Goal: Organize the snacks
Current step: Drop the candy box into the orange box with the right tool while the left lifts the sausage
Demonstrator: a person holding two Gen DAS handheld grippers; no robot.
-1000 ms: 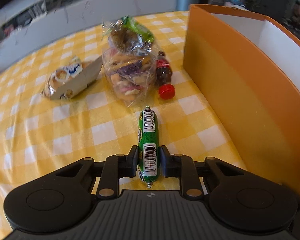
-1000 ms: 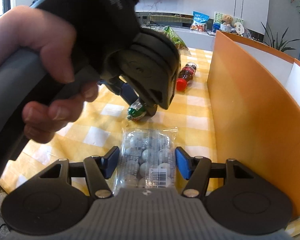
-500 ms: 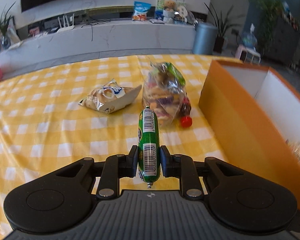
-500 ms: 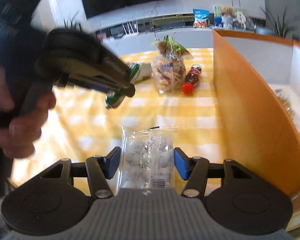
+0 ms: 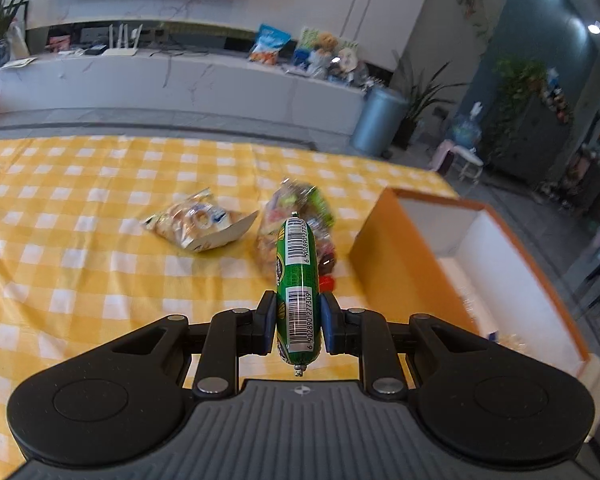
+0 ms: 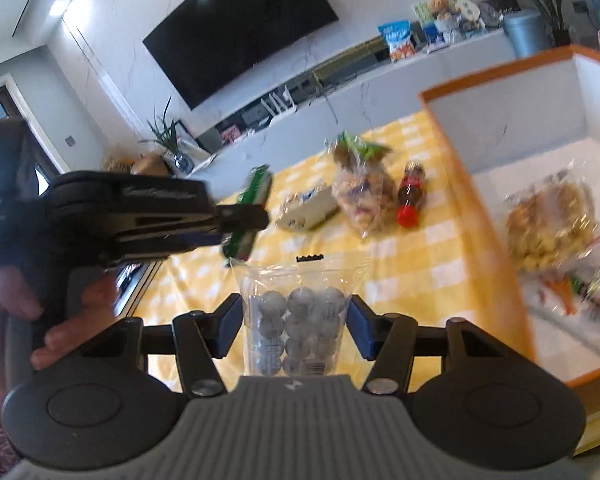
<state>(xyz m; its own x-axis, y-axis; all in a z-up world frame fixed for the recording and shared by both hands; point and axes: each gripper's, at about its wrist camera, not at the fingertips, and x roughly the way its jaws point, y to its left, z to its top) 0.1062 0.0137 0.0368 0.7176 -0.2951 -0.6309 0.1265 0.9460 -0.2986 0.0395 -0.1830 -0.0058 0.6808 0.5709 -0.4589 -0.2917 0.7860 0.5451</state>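
While both loads are being carried above the yellow checked tablecloth (image 5: 80, 264), the green sausage stick (image 5: 298, 280) is being pinched by the left gripper (image 5: 298, 322), and the clear pouch of round sweets (image 6: 296, 316) is being clamped by the right gripper (image 6: 296, 326), whose jaws have just been closing. Each should be cleared over the wall of the orange box (image 6: 484, 200) before being released. A television (image 6: 236, 36) is being shown behind.
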